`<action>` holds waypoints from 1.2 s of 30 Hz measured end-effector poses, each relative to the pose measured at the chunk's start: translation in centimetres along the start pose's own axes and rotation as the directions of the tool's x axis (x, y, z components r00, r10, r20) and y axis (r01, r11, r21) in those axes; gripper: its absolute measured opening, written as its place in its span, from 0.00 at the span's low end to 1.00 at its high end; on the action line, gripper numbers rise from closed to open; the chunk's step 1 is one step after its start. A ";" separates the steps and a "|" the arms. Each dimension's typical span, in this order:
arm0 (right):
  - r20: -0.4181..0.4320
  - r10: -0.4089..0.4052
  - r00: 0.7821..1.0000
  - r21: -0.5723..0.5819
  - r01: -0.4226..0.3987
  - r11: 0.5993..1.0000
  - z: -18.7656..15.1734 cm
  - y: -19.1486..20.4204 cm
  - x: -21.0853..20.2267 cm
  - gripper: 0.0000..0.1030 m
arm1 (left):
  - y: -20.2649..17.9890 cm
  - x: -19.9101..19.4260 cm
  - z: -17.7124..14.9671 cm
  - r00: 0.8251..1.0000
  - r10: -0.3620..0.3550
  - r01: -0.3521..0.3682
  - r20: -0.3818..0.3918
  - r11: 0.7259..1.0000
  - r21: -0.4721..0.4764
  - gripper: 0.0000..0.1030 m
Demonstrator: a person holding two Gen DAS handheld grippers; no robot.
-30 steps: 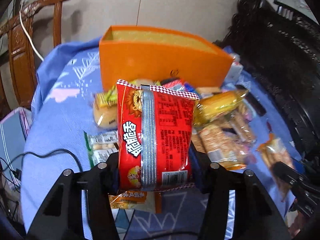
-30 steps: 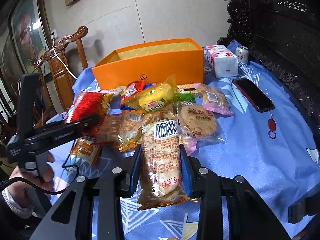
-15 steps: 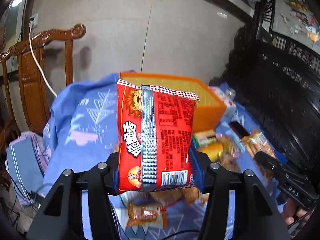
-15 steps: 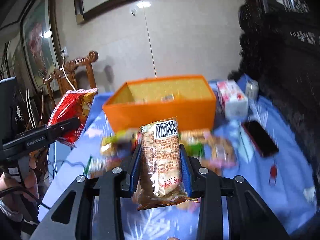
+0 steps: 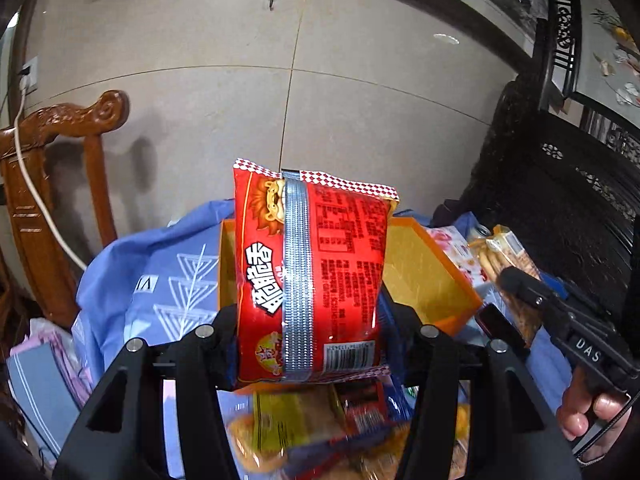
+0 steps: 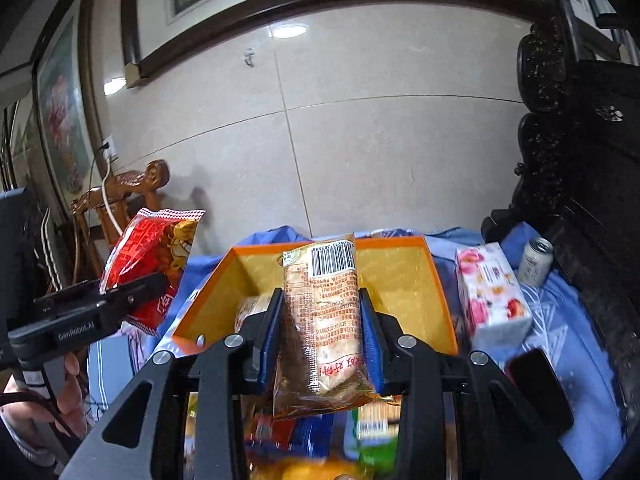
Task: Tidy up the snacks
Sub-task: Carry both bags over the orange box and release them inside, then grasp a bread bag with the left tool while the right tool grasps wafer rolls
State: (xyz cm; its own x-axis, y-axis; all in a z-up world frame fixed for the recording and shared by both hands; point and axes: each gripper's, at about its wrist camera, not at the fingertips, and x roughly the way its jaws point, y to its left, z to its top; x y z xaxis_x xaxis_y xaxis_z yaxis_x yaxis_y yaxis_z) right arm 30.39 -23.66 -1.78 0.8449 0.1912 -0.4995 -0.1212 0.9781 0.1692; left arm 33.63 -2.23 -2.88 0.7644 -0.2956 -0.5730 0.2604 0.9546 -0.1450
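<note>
My left gripper (image 5: 310, 340) is shut on a red noodle-snack packet (image 5: 312, 272), held upright in the air in front of the open orange box (image 5: 424, 276). My right gripper (image 6: 320, 332) is shut on a clear biscuit packet (image 6: 324, 316) with a barcode on top, lifted before the same orange box (image 6: 400, 276), whose yellow inside holds at least one snack at its left end. In the right wrist view the left gripper (image 6: 132, 292) and its red packet (image 6: 156, 248) hang at the left. The right gripper (image 5: 520, 280) with its packet shows at the right of the left wrist view.
A blurred pile of snack packets (image 5: 320, 432) lies below on the blue tablecloth (image 5: 160, 272). Right of the box stand a floral tissue box (image 6: 492, 292), a can (image 6: 534, 260) and a dark phone (image 6: 540, 388). A carved wooden chair (image 5: 52, 184) is at the left, dark furniture (image 6: 580, 160) at the right.
Both grippers have risen from the snack pile with their packets and moved toward the orange box, whose inside now shows. Both grips are unchanged.
</note>
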 end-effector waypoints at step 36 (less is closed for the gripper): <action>-0.185 0.074 0.980 0.183 -0.039 0.982 -13.1 -1.2 -5.6 0.97 | 1.1 -6.3 -10.8 0.996 0.069 -0.070 -0.051 0.997 -0.021 0.96</action>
State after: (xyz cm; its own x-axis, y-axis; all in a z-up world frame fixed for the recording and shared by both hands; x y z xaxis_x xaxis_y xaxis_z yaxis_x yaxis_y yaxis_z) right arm 19.00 -24.80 -10.26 0.7229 0.2747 -0.6340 -0.0571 0.9382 0.3413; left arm 22.72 1.07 -8.08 0.7494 -0.2267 -0.6221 0.1937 0.9735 -0.1214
